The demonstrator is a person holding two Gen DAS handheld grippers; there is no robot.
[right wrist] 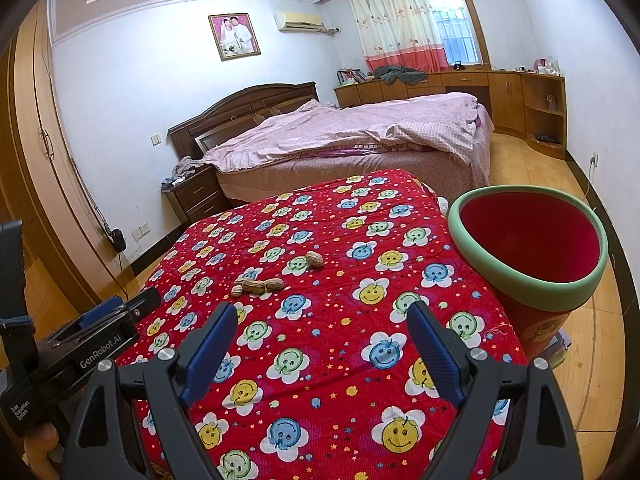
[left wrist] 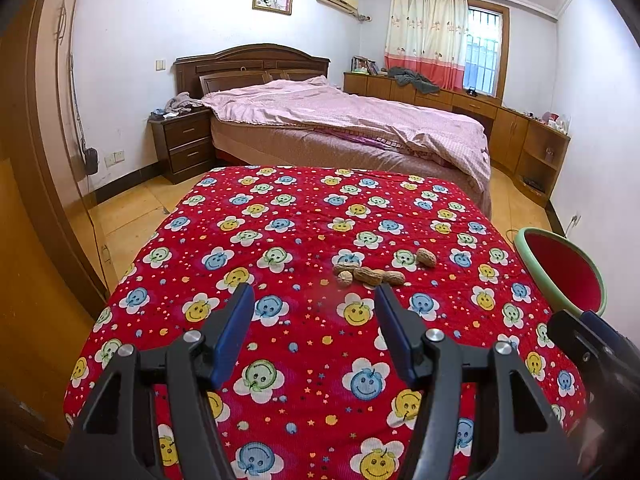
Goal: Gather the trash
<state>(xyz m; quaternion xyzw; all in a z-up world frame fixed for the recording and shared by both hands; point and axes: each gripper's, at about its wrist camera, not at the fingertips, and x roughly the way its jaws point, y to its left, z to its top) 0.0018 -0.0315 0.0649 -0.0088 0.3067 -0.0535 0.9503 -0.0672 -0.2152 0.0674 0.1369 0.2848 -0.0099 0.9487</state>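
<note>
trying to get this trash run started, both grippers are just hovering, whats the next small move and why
Probably ease the left gripper forward and down onto the nearest peanut shell. Its jaws are open and empty, and the cluster of shells lies on the red cloth just ahead of its fingertips, while the bin stands at the right edge.

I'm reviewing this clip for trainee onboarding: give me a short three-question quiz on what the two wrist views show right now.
1. True or false: the left gripper is holding a peanut shell.
2. Where does the red bin with the green rim stand relative to the red smiley-face cloth? A) at its right edge B) at its far end C) in its middle
3. Fill in: the peanut shells lie ____ of the left gripper's fingertips.

Key
1. False: both it and the right gripper are open and empty.
2. A
3. Ahead, slightly right; one shell lies apart from the cluster.
</note>
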